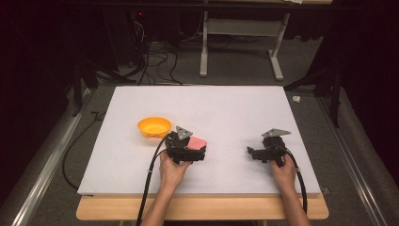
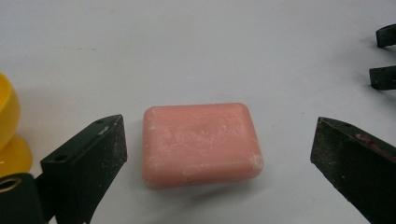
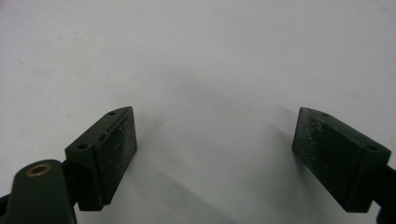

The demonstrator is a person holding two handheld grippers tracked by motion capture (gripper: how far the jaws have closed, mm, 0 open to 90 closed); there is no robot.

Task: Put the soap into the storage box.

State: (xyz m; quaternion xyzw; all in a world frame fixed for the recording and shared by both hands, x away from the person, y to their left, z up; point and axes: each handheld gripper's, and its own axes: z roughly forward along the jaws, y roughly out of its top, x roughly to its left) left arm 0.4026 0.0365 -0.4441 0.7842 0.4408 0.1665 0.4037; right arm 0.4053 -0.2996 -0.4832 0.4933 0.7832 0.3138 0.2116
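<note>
Left gripper [image 2: 217, 154] stands with its jaws spread wide to either side of the pink soap bar [image 2: 201, 143], neither pad touching it; clear white surface shows between each pad and the bar's short ends, so nothing is held. Soap bar lies flat on the white board [image 1: 226, 103], a little left of centre and toward the near edge, long axis across the jaw line, which suits a pinch along its length once the jaws come together. Orange bowl [image 1: 154, 126] sits just beyond and to the left of the bar, nearer the left edge, upright with its mouth open; likely the place for the soap, judging by how close the two are. Right gripper [image 1: 252, 154] rests low over the board toward the right edge, near the front, jaws parted and empty, bare surface between its pads [image 3: 119, 140]; it seems parked out of the way. In the left gripper view its two black tips [image 2: 385, 56] show far off at the upper right, well apart from the bar. Room for moving: open board between the two tools, wide bare area toward the far edge, and a short unobstructed path from bar to bowl. Bowl rim is the one thing near the left jaw; a lift before travel should clear it. Near edge lies close behind both hands.
</note>
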